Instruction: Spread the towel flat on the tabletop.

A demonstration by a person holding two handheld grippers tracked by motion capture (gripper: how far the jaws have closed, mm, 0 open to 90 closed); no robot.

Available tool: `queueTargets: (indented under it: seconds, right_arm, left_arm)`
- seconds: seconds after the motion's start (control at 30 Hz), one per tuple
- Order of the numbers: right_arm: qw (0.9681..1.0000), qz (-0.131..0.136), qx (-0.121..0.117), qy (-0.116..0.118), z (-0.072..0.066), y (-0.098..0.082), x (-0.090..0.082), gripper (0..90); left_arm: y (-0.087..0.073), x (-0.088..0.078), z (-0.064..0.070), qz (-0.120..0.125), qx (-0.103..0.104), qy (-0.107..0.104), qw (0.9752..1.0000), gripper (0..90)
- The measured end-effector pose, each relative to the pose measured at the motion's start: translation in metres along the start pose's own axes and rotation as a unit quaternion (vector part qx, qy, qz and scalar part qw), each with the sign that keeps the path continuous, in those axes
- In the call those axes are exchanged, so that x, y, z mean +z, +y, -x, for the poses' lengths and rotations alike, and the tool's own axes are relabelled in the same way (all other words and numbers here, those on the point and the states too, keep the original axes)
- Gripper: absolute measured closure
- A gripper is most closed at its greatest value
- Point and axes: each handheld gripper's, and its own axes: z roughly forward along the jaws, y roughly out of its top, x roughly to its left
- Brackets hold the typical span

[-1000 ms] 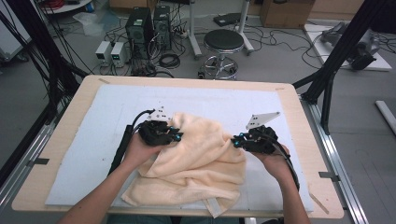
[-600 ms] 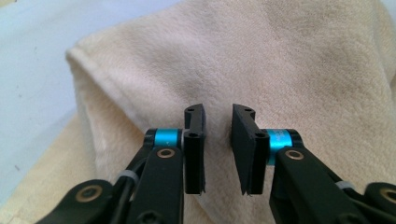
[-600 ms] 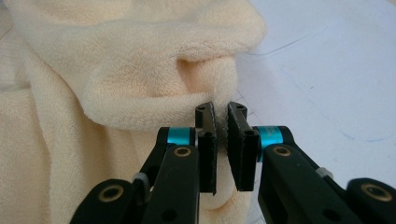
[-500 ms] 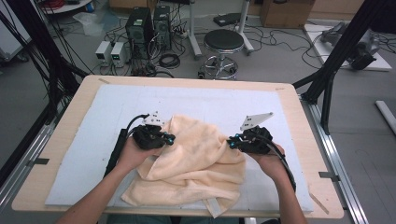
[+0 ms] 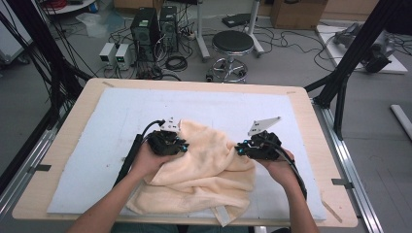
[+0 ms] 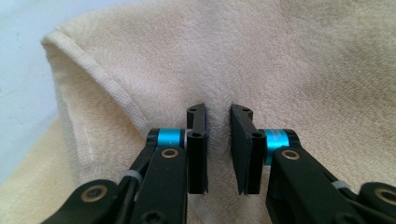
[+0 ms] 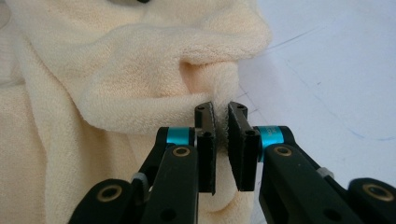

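A cream terry towel [image 5: 209, 167] lies crumpled on the white mat [image 5: 116, 116] near the table's front. My left gripper [image 5: 184, 145] sits at the towel's left upper edge. In the left gripper view the left gripper [image 6: 218, 113] has just been opening. Its pads stand a small gap apart over the towel [image 6: 289, 60] and do not press on it. My right gripper [image 5: 239, 149] is at the towel's right side. In the right gripper view the right gripper [image 7: 220, 111] is shut on a bunched fold of the towel [image 7: 154, 60].
The wooden table [image 5: 73, 121] carries the mat, with bare mat behind and to both sides of the towel. A towel corner [image 5: 221, 213] hangs near the front edge. Beyond the table stand a stool [image 5: 233, 43], computer cases [image 5: 148, 24] and floor cables.
The left hand drew slightly left at the towel's edge, then came back to the right. The right hand has kept its place on the fold.
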Motion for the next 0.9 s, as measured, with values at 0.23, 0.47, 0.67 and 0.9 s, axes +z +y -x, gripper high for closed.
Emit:
queueTargets:
  seconds: [0.23,0.47,0.67,0.9]
  right_arm:
    - [0.9999,0.01,0.009,0.005,0.002,-0.006,0.003,82.8]
    - [0.9998,0.013,0.013,0.004,0.002,-0.01,0.005,82.8]
    - [0.9998,0.014,0.012,0.006,0.002,-0.01,0.006,82.7]
    - [0.9999,0.01,0.011,0.008,0.002,-0.01,0.009,82.6]
  left_arm:
    - [-0.002,-0.014,-0.003,0.006,-0.009,-0.002,0.9999,77.4]
    - [-0.003,-0.011,-0.001,0.007,-0.008,-0.008,0.9999,86.8]
    - [0.002,-0.001,-0.001,0.026,-0.023,-0.009,0.9994,64.4]
    - [0.008,0.014,0.002,0.003,-0.011,0.008,0.9999,73.9]
